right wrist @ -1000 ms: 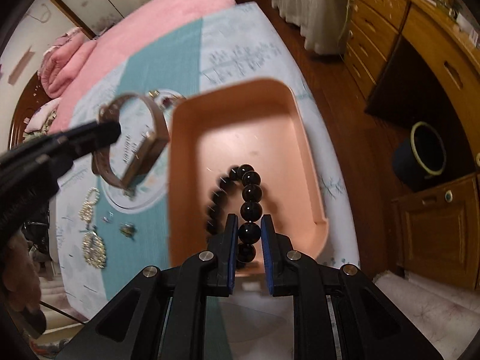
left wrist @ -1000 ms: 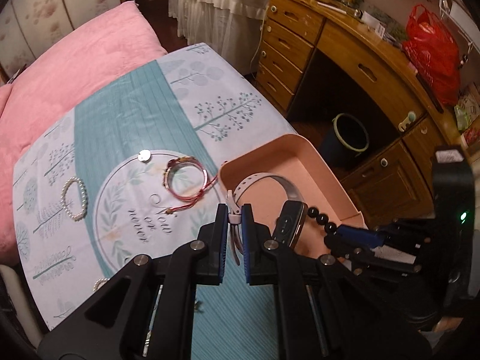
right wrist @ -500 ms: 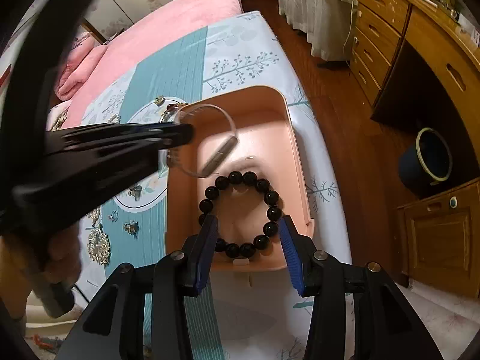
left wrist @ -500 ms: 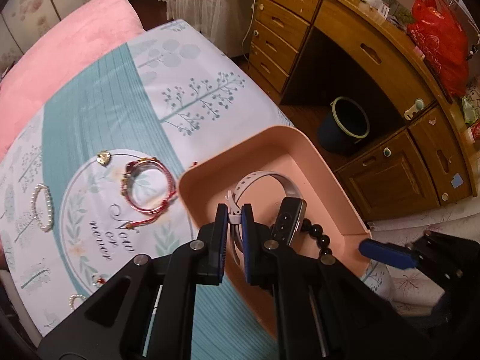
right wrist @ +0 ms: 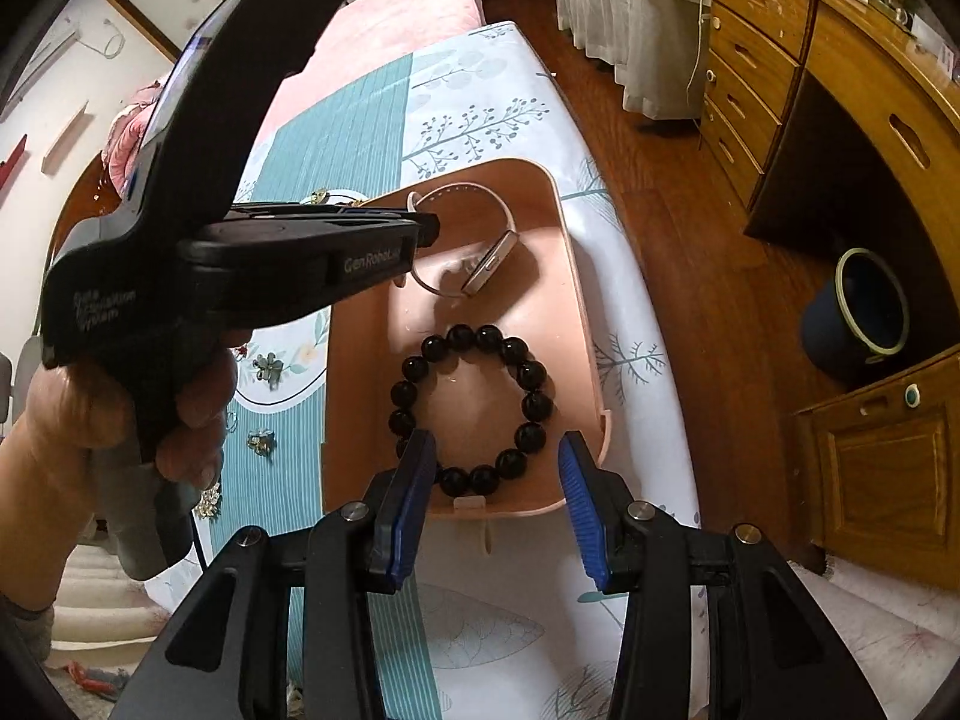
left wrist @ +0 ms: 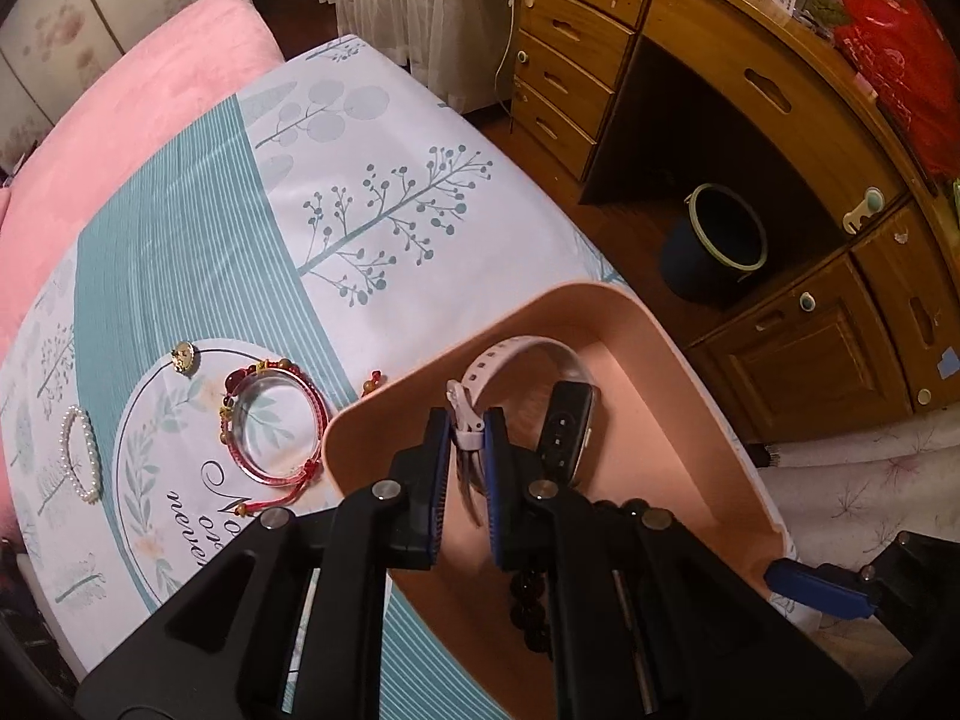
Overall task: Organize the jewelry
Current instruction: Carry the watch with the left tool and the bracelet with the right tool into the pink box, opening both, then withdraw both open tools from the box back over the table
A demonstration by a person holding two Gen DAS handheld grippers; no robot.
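In the right wrist view alone, a hand (right wrist: 120, 420) shows.

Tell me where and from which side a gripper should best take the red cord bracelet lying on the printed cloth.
Probably from straight above, pinching across the red cord bracelet's rim on its plain near arc, away from the beads clustered on its far left. It lies flat as an open ring on the cloth, so one finger can drop inside the loop and one outside.

The bed cover (left wrist: 198, 252) carries a pink tray (left wrist: 678, 360), red bracelet (left wrist: 276, 438) (pearls (left wrist: 78, 456) nearby).
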